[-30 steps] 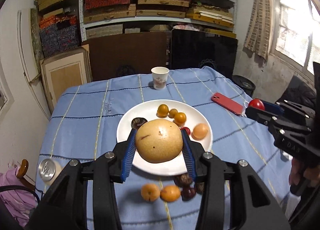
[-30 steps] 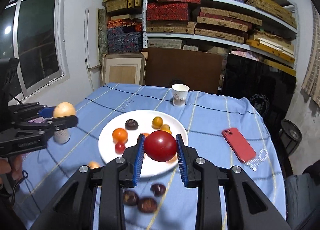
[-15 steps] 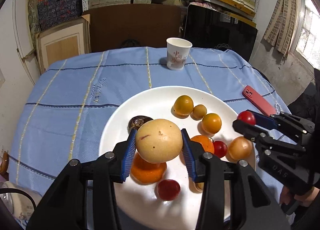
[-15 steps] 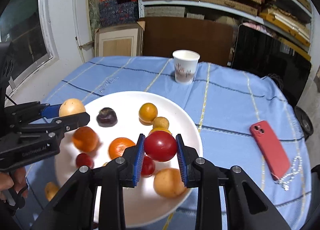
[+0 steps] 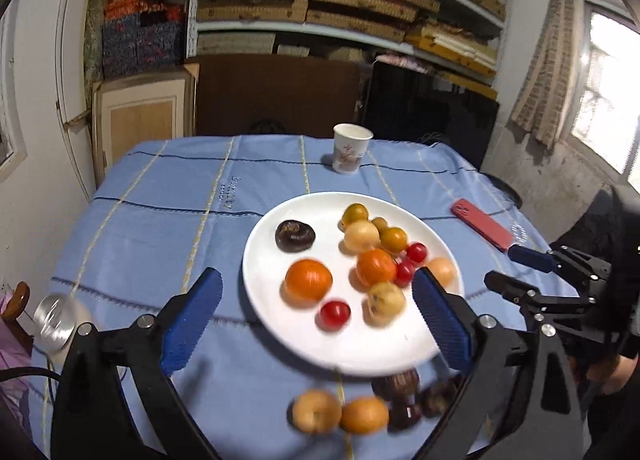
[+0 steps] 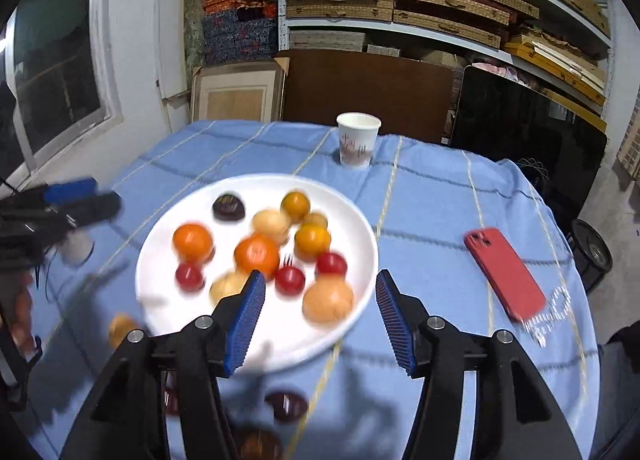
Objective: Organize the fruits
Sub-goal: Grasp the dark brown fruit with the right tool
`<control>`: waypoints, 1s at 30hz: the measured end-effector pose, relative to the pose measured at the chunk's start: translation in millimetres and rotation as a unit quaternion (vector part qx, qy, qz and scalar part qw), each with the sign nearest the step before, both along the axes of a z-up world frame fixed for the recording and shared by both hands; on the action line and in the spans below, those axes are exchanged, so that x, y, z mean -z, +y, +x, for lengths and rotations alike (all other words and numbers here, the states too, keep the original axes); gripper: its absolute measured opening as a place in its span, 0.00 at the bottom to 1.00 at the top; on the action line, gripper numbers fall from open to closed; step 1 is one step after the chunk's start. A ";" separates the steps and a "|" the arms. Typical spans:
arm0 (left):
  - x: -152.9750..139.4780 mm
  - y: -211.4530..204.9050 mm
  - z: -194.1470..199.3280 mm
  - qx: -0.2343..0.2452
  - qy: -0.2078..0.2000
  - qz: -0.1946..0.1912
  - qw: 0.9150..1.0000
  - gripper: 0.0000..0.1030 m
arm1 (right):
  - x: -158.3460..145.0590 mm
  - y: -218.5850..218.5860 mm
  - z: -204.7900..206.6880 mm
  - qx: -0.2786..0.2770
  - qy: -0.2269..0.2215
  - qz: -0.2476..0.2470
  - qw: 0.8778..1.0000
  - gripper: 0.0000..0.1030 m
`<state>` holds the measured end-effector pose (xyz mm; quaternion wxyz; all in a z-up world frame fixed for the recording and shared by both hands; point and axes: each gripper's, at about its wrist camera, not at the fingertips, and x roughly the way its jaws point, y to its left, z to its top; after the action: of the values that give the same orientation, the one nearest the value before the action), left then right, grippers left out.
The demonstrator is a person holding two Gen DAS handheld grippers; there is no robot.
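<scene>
- Left wrist view: your left gripper (image 5: pixel 316 314) stands wide open over the near edge of the white plate (image 5: pixel 280 324), nothing between its blue pads (image 5: pixel 192 314).
- The plate sits on the blue checked cloth (image 5: pixel 160 228). On it: a dark brown fruit (image 5: pixel 295 235) toward the far left, a large orange fruit (image 5: pixel 308 281) near the middle, a small red tomato (image 5: pixel 335 313) just in front of it, and a tight cluster of yellow, orange and red fruits (image 5: pixel 380 256) on the right side.
- Off the plate, on the cloth at the near edge: a blurred row of pale, orange and dark fruits (image 5: pixel 360 408).
- A paper cup (image 5: pixel 351 148) stands upright beyond the plate; a red phone (image 5: pixel 482 229) lies to the right.
- Your right gripper (image 5: pixel 516 268) shows at the right, apart from the plate, its jaws parted; nothing seen in them.
- Right wrist view: your right gripper (image 6: pixel 320 314) is wide open and empty, above the plate's near right rim (image 6: pixel 370 260).
- A pale orange fruit (image 6: pixel 328 300) lies on the plate between the pads' line of sight; fruits are motion-blurred.
- Dark fruits (image 6: pixel 286 406) lie on the cloth in front of the plate.
- Left gripper (image 6: pixel 78 200) appears at the left edge, blurred; you cannot tell its opening here.
</scene>
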<state>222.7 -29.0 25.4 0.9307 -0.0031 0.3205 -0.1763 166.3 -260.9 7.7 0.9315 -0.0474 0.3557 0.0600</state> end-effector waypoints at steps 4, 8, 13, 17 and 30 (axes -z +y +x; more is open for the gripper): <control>3.6 14.3 -57.2 0.027 0.002 0.002 1.000 0.93 | 32.4 13.3 -54.7 -0.016 0.024 -0.046 0.999 0.56; 17.6 27.1 -96.2 0.037 0.018 -0.010 0.999 0.93 | 61.7 16.7 -72.8 -0.016 0.040 -0.038 0.998 0.57; 47.9 37.7 -111.2 0.020 0.054 -0.013 0.998 0.93 | 75.5 14.3 -60.5 -0.005 0.060 0.002 0.998 0.56; 57.3 42.2 -120.9 0.012 0.055 -0.010 0.998 0.93 | 75.6 17.2 -54.4 -0.004 0.064 0.027 0.998 0.56; 63.9 29.3 -118.6 0.023 0.060 0.018 0.998 0.93 | 86.3 26.5 -44.0 0.003 0.081 0.037 0.996 0.41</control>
<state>104.1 0.3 -38.5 0.9054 0.0102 0.3786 -0.1918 122.3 -234.3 -78.5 0.9010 -0.0066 0.4274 0.0745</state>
